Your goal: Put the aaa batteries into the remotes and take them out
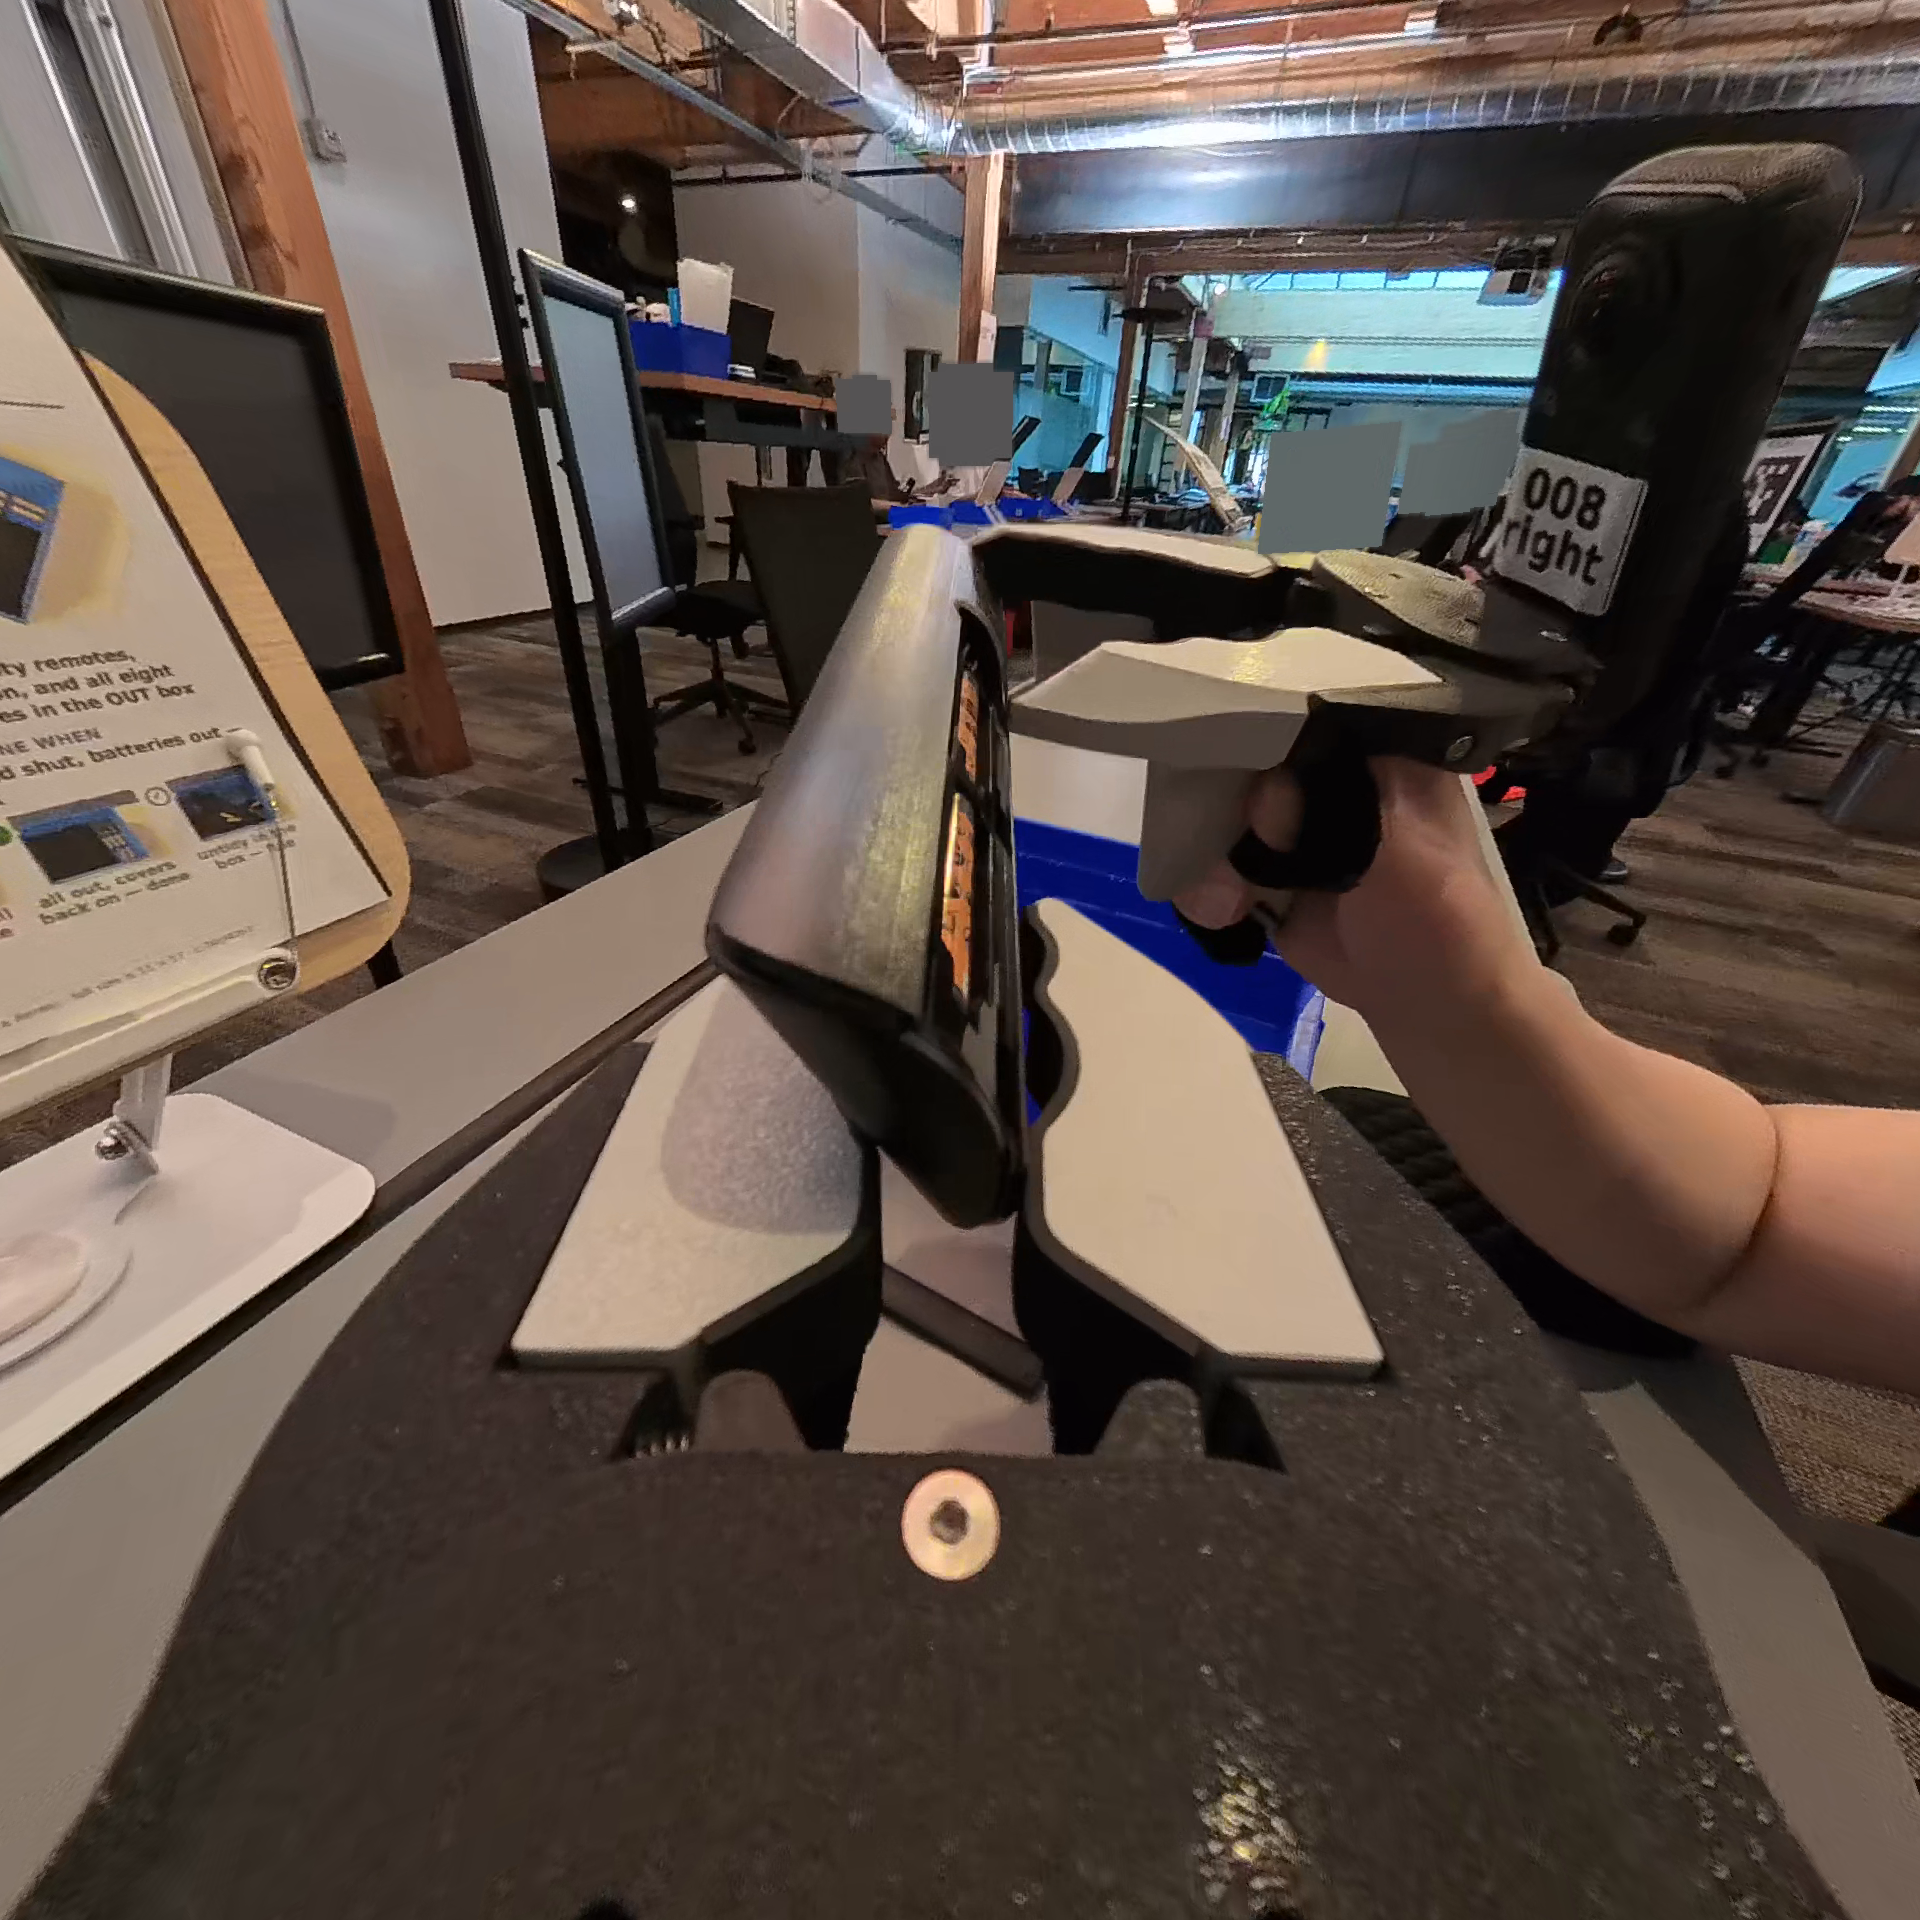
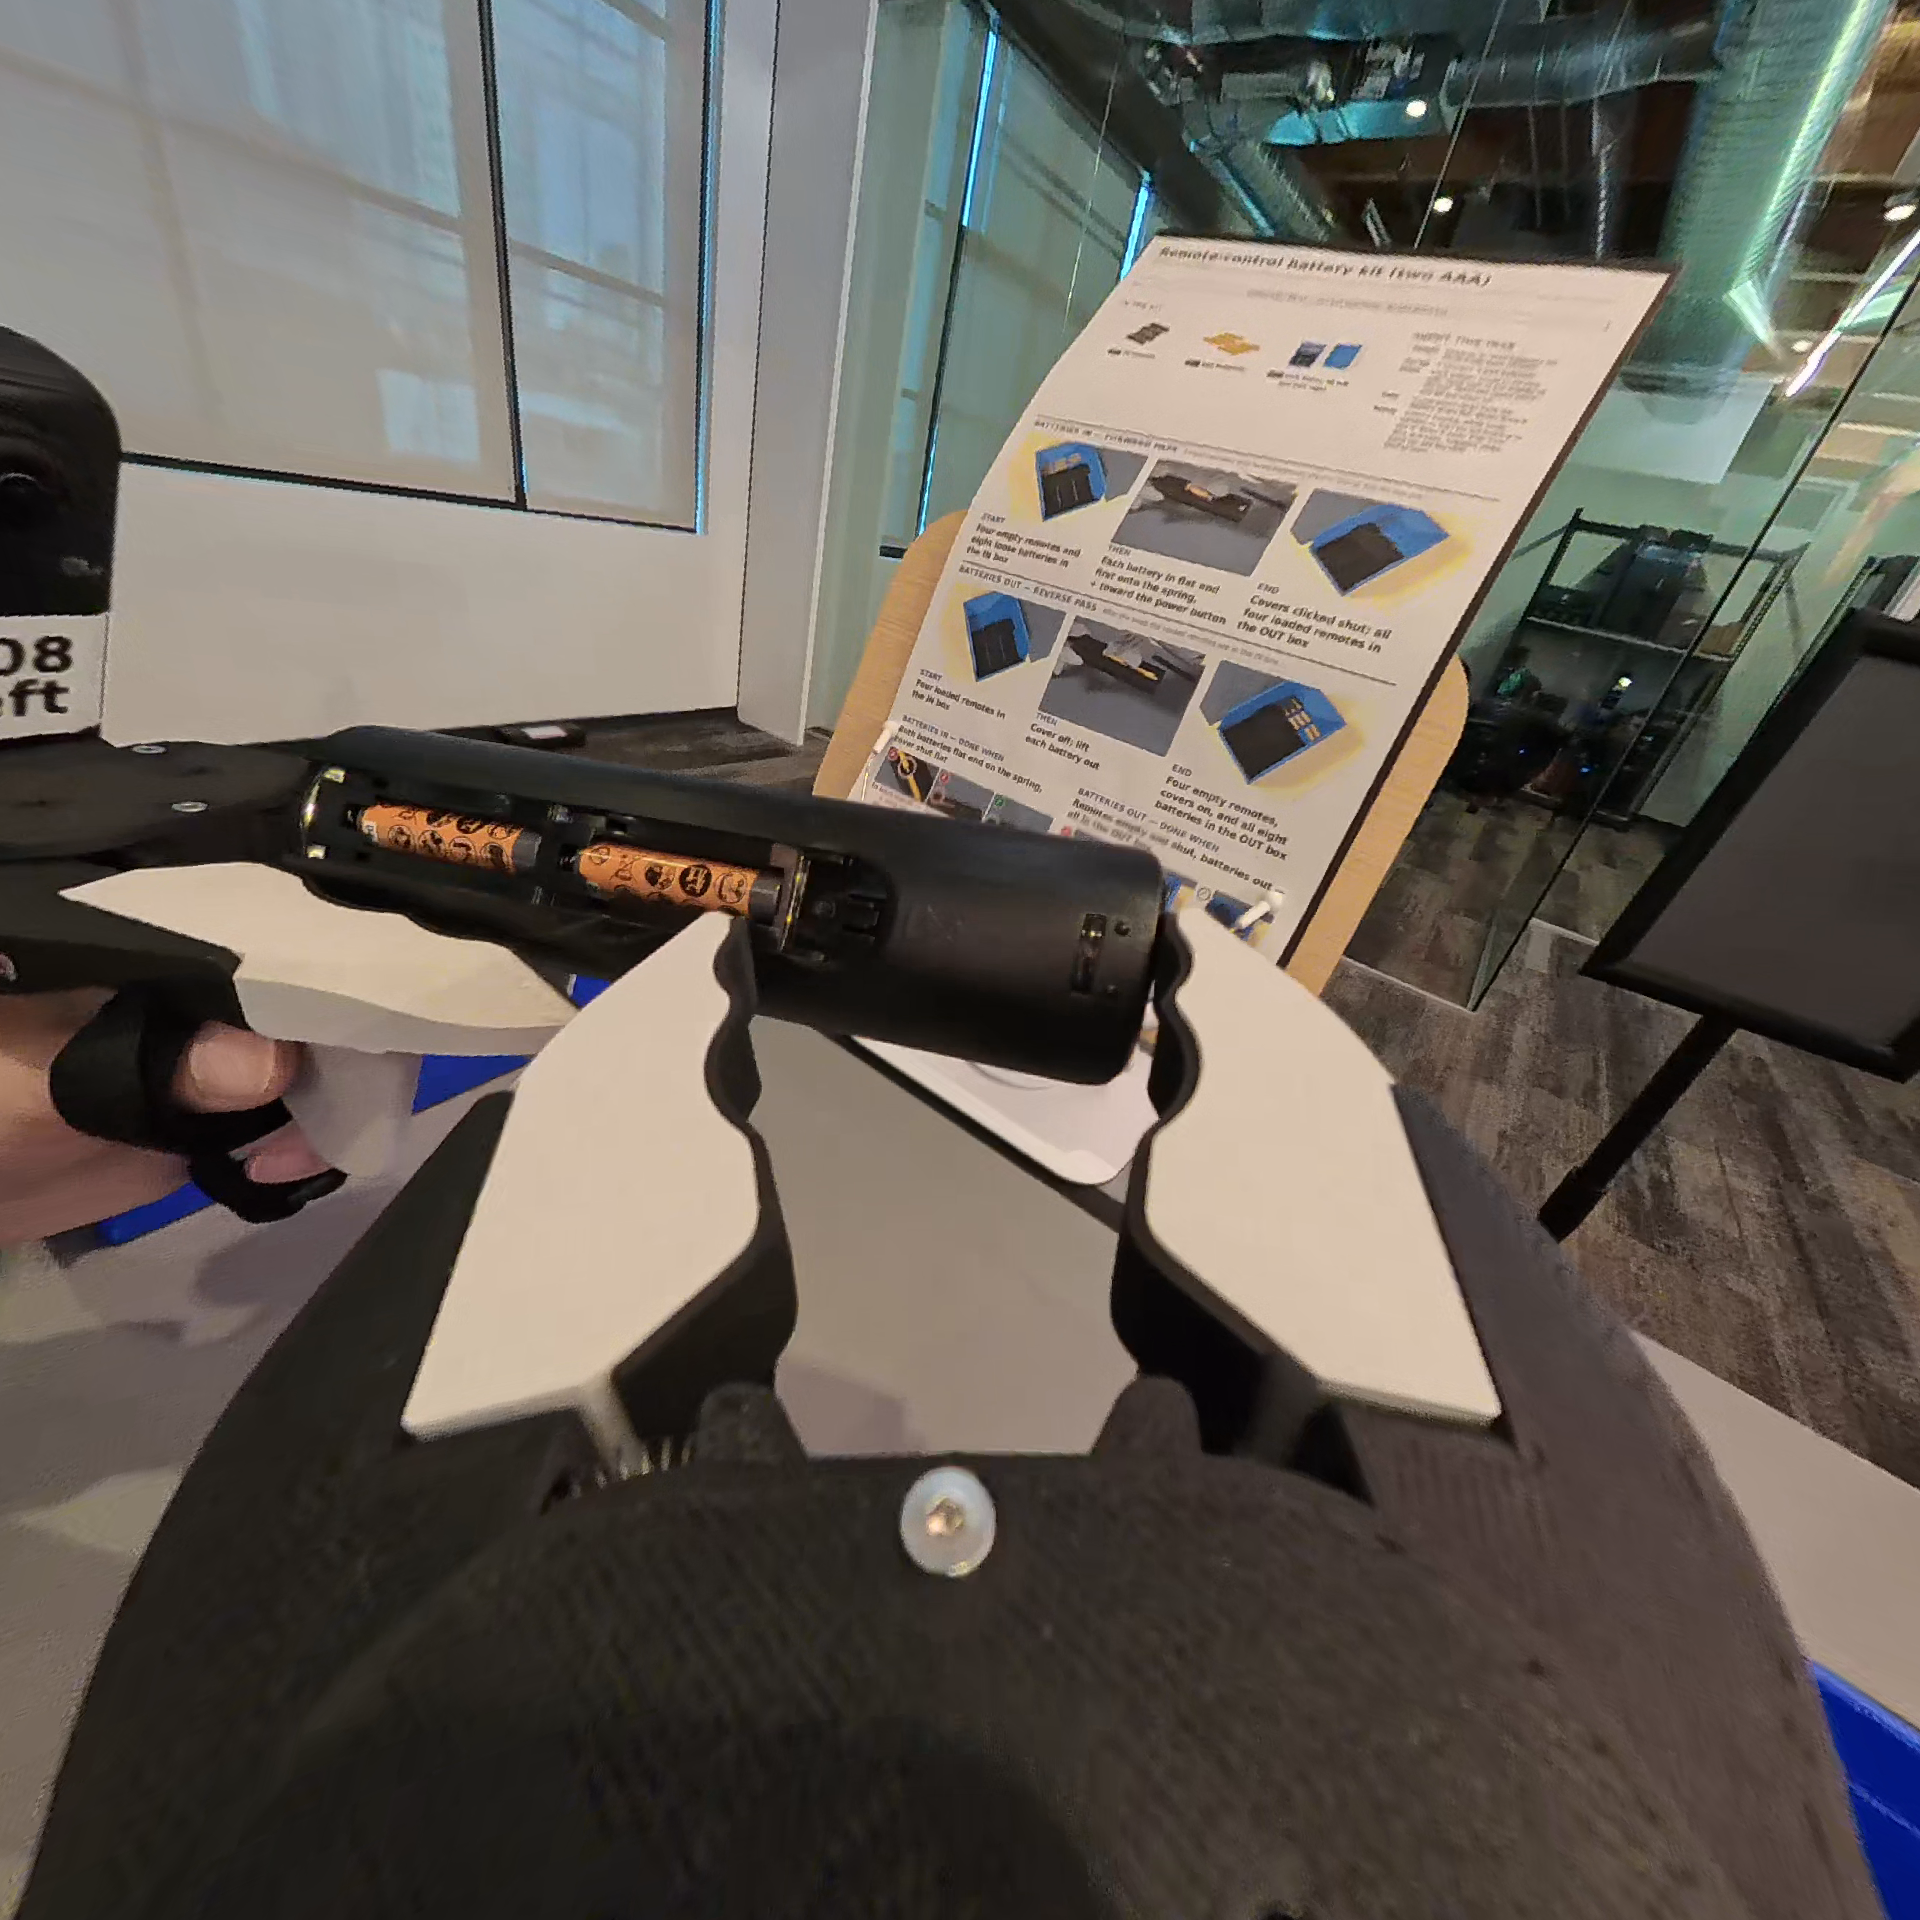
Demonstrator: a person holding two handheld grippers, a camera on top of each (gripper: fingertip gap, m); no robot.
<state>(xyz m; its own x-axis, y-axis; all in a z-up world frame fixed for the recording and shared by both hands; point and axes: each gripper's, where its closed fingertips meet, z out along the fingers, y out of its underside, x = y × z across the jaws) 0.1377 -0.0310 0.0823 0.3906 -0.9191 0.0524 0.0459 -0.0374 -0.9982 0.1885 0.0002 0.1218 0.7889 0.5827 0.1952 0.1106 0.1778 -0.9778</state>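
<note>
- Two orange AAA batteries are sitting in the uncovered bay of one black remote, staggered end to end. In the left wrist view they are showing only as thin orange slivers along the remote's edge.
- One left gripper is clamping the remote's bay end between nearly closed jaws and holding it clear of the grey table. In the right wrist view the remote body is hiding its fingertips.
- One right gripper is standing with its jaws wide apart at the remote's opposite end. One fingertip is touching the end cap and the other is lying in front of the bay's edge. Whether they are pressing on the remote cannot be told.
- Two hands are showing, each partly cut off: one is squeezing the right gripper's trigger, one the left gripper's.
- One blue bin is sitting behind the remote, mostly covered by it and by the gripper fingers.
- One printed instruction sheet on a stand is standing beyond the remote's cap end; its lower edge is hidden there.
</note>
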